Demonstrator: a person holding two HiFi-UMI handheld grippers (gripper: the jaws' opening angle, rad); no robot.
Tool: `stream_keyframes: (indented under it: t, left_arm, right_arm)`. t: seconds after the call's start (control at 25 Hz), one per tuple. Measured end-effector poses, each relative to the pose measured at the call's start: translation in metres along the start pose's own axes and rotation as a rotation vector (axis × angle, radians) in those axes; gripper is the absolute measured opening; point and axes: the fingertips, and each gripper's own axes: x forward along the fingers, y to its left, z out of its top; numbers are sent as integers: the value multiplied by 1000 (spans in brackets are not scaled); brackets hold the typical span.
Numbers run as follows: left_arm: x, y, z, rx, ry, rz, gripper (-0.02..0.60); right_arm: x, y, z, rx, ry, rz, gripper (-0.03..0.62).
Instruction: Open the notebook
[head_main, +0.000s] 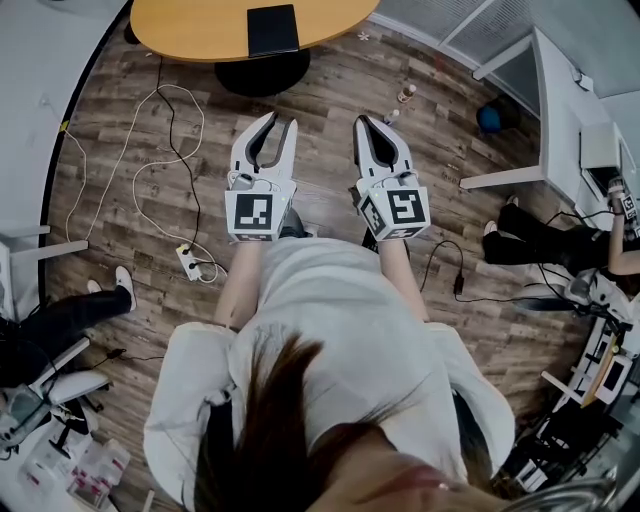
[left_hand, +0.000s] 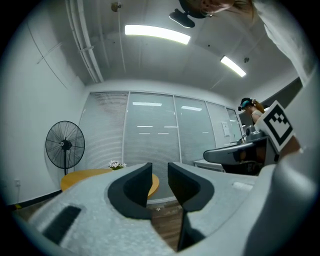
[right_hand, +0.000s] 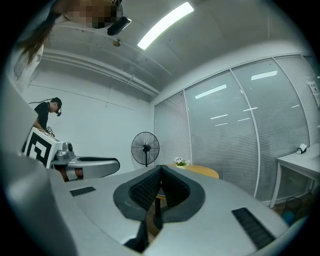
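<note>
Underfoot, wooden floor (head_main: 330, 90), white cable (head_main: 128, 178) looped across it. At far side, round yellow bench (head_main: 180, 25). Short of bench, held level side by side above floor: left claw (head_main: 281, 120), spread slightly, nothing between; right claw (head_main: 362, 122), pressed together, empty. On bench top near its front rim, well apart from both claws: dark notebook (head_main: 272, 28), lying flat.
</note>
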Motion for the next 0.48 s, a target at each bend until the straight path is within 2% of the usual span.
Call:
stream_keyframes:
  t: [0.2, 0.48]
  left_arm:
    - [35, 26, -10, -19, 18, -37, 104]
    - [83, 78, -6, -25, 19, -54, 104]
  right_arm:
    - [41, -7, -6, 8, 25, -10, 3]
    - [102, -12, 0, -2, 51, -24, 3]
